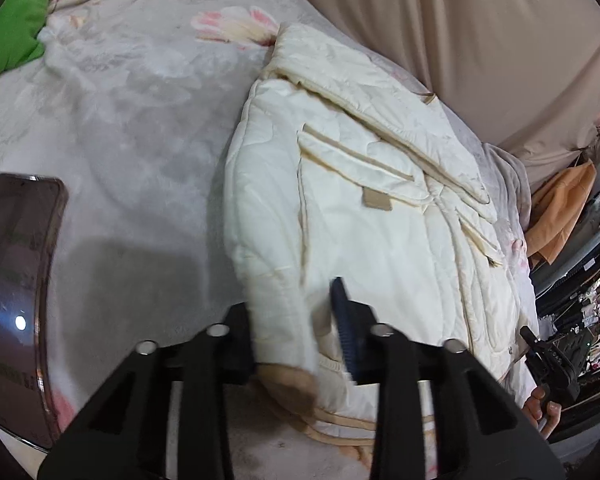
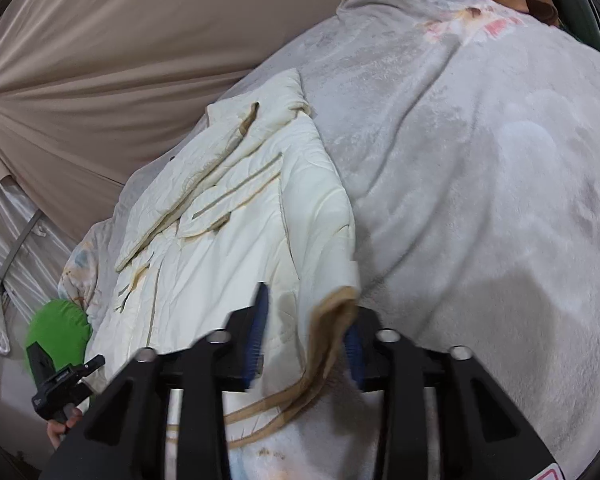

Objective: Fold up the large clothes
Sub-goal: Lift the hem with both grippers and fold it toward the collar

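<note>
Now each tongs (image 1: pixel 296 328) (image 2: pixel 306 344) straddles a jacket (image 1: pixel 380 220) sleeve cuff.

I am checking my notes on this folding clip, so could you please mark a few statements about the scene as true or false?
1. The jacket is cream with tan trim. True.
2. The left gripper has a sleeve cuff between its jaws. True.
3. The jacket lies on a bare wooden floor. False: it lies on a pale floral blanket.
4. The right gripper is far from the jacket. False: a tan-edged cuff sits between its jaws.
5. A phone rests on the blanket beside the jacket. True.
</note>
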